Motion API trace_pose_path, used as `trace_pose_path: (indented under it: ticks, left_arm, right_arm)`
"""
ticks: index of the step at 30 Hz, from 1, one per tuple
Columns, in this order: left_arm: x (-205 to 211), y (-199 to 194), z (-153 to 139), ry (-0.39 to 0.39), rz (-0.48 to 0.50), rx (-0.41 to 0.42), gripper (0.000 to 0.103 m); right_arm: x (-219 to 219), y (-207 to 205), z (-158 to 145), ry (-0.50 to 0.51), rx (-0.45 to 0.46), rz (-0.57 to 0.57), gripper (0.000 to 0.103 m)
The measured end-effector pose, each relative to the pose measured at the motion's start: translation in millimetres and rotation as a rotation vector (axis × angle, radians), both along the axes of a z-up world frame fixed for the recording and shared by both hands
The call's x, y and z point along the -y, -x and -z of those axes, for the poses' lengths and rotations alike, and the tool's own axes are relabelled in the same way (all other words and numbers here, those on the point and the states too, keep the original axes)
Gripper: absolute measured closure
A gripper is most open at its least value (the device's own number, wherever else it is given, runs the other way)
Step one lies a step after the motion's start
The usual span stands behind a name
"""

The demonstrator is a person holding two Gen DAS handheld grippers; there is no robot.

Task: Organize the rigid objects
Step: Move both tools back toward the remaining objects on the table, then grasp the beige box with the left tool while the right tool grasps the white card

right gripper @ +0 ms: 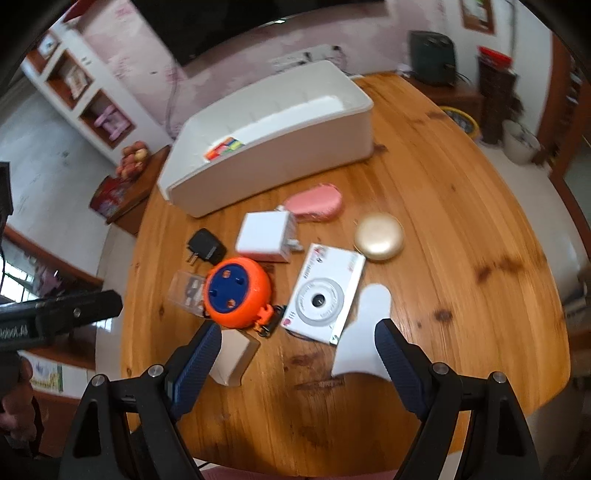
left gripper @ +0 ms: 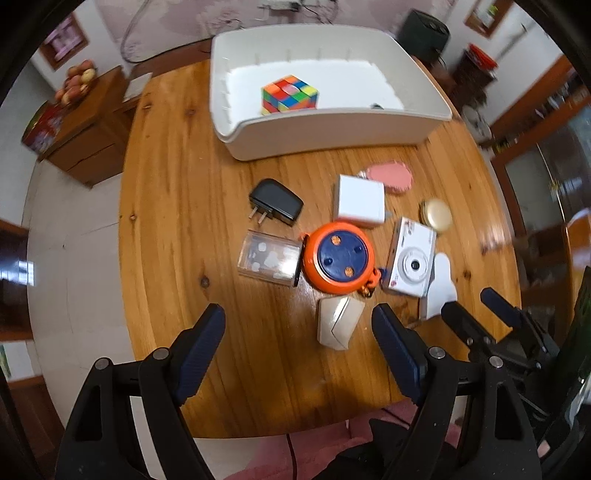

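A white bin (left gripper: pixel 332 133) (right gripper: pixel 266 173) at the back of the round wooden table (left gripper: pixel 177 206) (right gripper: pixel 461 206) holds a colourful puzzle cube (left gripper: pixel 289 95) (right gripper: pixel 224 146). In front of it lie an orange and blue reel (left gripper: pixel 339 257) (right gripper: pixel 238 291), a white camera (left gripper: pixel 410 258) (right gripper: pixel 325 293), a white charger block (left gripper: pixel 359 201) (right gripper: pixel 266 237), a black plug adapter (left gripper: pixel 276 201) (right gripper: pixel 206 246), a clear case (left gripper: pixel 269 257) (right gripper: pixel 186 288), a pink oval piece (left gripper: pixel 391 176) (right gripper: pixel 316 202), a gold round compact (left gripper: pixel 437 215) (right gripper: pixel 378 237), a beige folded piece (left gripper: pixel 338 326) (right gripper: pixel 234 356) and a white flat piece (left gripper: pixel 439 286) (right gripper: pixel 364 332). My left gripper (left gripper: pixel 299 317) hangs open above the near part of the table. My right gripper (right gripper: pixel 295 332) (left gripper: pixel 471 304) is open too.
A wooden cabinet with a fruit bowl (left gripper: pixel 79 83) (right gripper: pixel 135 157) stands left of the table. A dark appliance (left gripper: pixel 424 33) (right gripper: pixel 432 55) and a red-lidded container (right gripper: pixel 493 61) stand behind it. A person's hand (right gripper: pixel 14 398) shows at the left edge.
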State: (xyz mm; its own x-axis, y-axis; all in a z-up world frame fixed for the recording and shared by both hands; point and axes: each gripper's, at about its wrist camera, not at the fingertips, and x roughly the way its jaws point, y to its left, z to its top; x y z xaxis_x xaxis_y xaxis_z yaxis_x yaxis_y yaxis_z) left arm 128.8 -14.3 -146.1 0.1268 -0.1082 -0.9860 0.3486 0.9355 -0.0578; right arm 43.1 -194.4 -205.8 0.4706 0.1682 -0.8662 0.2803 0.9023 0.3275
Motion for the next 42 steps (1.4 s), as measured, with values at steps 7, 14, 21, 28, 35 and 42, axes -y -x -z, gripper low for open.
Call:
trace_pose_path:
  ticks: [7, 14, 21, 28, 35, 42]
  left_arm:
    - [13.6, 3.0, 21.3, -0.024, 0.103, -0.081, 0.019]
    - [25.8, 8.7, 48.6, -0.077, 0.161, -0.190, 0.019]
    - [34.9, 13.7, 75.1, -0.124, 0.184, -0.294, 0.019]
    - [36.4, 12.4, 95.4, -0.161, 0.178, -0.355, 0.019]
    - [35.6, 5.4, 109.7, -0.173, 0.153, -0.406, 0.019]
    - [37.1, -1.3, 121.5, -0.201, 0.137, -0.451, 0.019]
  right_arm:
    - [3.8, 13.3, 14.4, -0.004, -0.078, 0.105, 0.017]
    - [12.7, 24.3, 32.8, -0.011, -0.183, 0.187, 0.017]
    - [24.0, 30.1, 48.3, -0.024, -0.266, 0.231, 0.017]
    - [28.3, 22.1, 63.4, -0.050, -0.321, 0.230, 0.017]
    - [25.2, 4.0, 74.9, -0.038, -0.375, 0.180, 0.017]
    - [18.5, -16.1, 83.5, -0.020, -0.416, 0.112, 0.017]
